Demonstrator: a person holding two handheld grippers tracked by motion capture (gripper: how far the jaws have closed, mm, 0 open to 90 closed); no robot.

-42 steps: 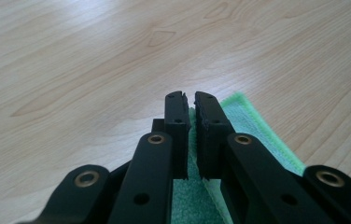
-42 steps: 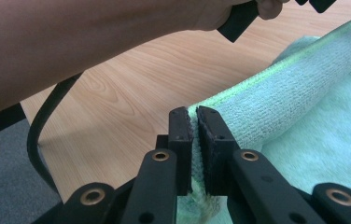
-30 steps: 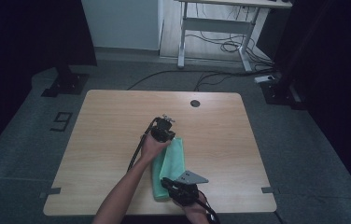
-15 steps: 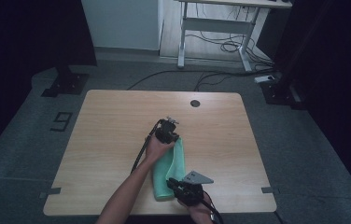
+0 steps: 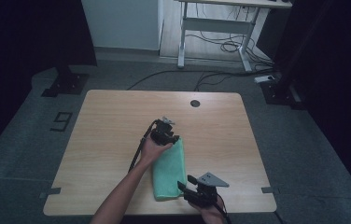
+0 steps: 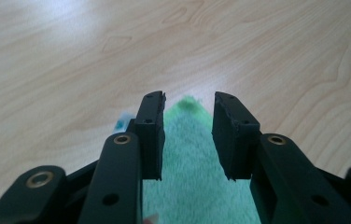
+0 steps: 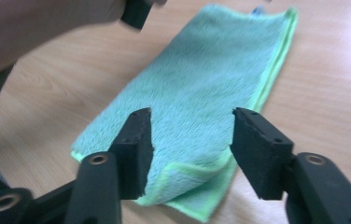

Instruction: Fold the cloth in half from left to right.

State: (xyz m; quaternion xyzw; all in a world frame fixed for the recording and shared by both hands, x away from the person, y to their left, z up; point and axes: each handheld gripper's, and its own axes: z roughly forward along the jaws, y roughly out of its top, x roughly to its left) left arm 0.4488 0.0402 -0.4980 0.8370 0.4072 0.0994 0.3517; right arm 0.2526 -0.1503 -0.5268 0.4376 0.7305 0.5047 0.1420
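- Grey carpet, cables and a pale desk frame lie beyond the wooden bench [image 5: 117, 121].
- Folded into a long strip, the green towel [image 5: 170, 168] lies flat on the bench near its front edge, just right of centre.
- At the towel's far end sits the left gripper [image 6: 188, 133], jaws apart with a narrow gap, a towel corner showing between them; whether they touch the cloth is unclear.
- At the near end hangs the right gripper [image 7: 190, 149], jaws wide apart over the folded corner, apparently just above it.
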